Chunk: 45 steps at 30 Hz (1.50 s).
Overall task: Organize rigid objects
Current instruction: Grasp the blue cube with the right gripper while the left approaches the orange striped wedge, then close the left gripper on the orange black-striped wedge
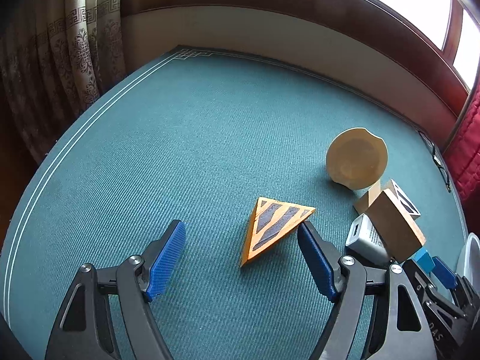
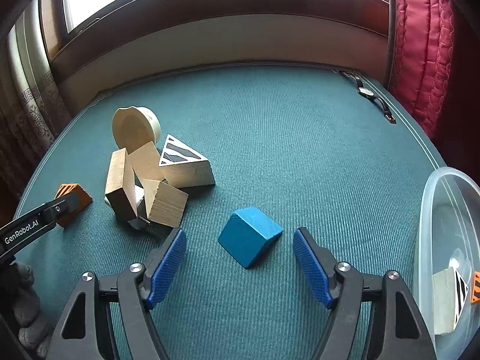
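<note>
Both my tongs spread: right gripper (image 2: 240,250) straddles the blue block (image 2: 250,237), left gripper (image 1: 241,247) the orange wedge (image 1: 276,228) mid-desk (image 1: 180,120); painted wood, probably stiff, light, slick—pinch flat faces.

A black-strapped wristwatch (image 2: 370,96) lies on the green woven table cover (image 2: 285,138) far ahead-right of the right claw, beside a red quilted curtain (image 2: 420,45).

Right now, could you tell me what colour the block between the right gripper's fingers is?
The block is solid blue, clearest in the right wrist view.
</note>
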Each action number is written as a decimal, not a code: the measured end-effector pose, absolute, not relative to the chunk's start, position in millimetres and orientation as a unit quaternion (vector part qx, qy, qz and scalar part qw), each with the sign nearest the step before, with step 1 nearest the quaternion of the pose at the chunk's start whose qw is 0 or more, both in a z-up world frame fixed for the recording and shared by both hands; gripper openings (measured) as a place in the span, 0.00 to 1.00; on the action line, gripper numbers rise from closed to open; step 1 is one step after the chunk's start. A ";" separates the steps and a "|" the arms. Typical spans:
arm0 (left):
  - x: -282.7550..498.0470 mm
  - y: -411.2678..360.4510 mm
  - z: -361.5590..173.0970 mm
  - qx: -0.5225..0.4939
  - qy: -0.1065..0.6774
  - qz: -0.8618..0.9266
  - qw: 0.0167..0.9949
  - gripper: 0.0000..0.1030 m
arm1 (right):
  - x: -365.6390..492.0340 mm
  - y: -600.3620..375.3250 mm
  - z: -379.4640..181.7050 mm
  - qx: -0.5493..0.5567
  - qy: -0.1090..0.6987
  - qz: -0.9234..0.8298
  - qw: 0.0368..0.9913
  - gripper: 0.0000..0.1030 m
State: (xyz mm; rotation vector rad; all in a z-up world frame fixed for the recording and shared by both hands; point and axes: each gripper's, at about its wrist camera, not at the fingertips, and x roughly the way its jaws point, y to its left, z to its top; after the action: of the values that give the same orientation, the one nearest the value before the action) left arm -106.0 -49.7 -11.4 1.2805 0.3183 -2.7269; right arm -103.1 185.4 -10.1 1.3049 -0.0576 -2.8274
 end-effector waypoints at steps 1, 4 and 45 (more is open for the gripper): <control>-106.4 -49.1 -11.8 0.423 0.105 -0.898 0.056 0.76 | -104.2 183.3 -10.3 0.418 -0.014 -0.908 0.013 0.70; -106.3 -44.6 -12.1 0.423 0.101 -0.899 0.051 0.76 | -105.6 181.9 -10.2 0.416 -0.008 -0.909 0.013 0.64; -89.1 -13.4 5.2 0.386 0.059 -0.921 0.012 0.42 | -62.6 203.3 -1.7 0.400 -0.045 -0.915 0.028 0.34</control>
State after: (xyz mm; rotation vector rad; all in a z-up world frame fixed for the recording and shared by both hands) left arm -89.1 -13.4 5.2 1.2028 0.1839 -2.8701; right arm -62.6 203.3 -1.7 1.2338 -0.1388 -2.8249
